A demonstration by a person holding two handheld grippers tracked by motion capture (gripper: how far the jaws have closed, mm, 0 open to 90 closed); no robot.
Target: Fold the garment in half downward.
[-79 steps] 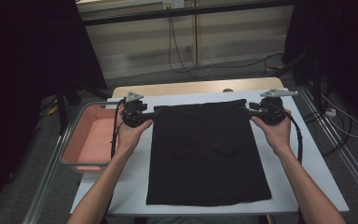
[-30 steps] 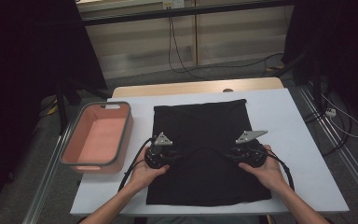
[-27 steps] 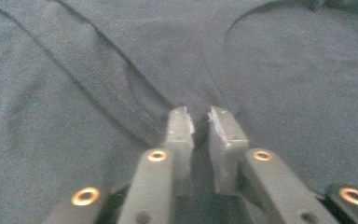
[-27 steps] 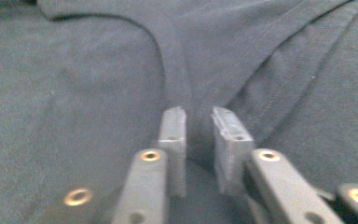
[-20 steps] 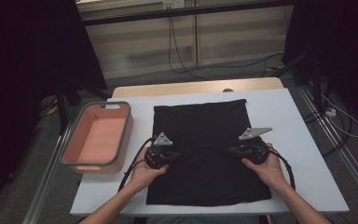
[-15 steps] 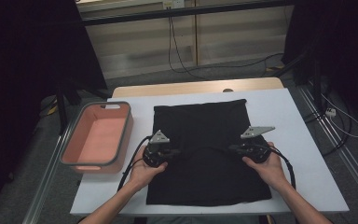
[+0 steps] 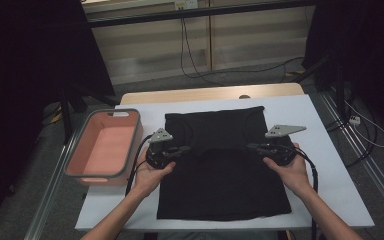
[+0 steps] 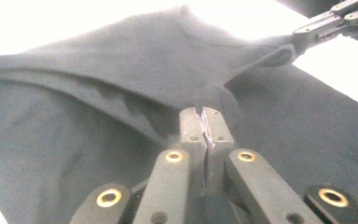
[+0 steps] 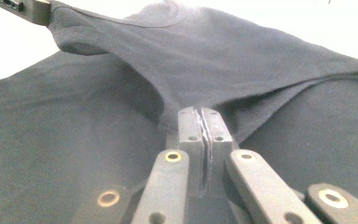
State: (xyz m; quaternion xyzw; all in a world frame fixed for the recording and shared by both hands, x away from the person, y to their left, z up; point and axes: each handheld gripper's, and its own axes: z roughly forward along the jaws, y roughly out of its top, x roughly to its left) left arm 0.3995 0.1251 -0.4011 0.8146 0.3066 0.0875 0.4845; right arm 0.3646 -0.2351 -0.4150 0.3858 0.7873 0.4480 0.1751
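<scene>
The black cotton-like garment lies flat on the white-covered bench, its far edge toward the wooden strip at the back, with a fold of its upper layer raised between your hands across the middle. Your left gripper is pressed together on the cloth at the garment's left side; in the left gripper view its jaws meet with a thin pinch of fabric between them. Your right gripper is likewise clamped on the fabric at the right side.

To do this fold well, I judge you should raise both hands at the same height and pace, so the ridge between them stays straight. Keep light tension across it, enough to stop sagging and not so much that the cloth slips out of a pinch. Carry it toward the edge you mean to meet, lay it down square, and only then let go.

The salmon-pink plastic bin with a grey rim sits just off the bench's left side, apart from the garment.

No brand, label or writing is legible on any of these.
</scene>
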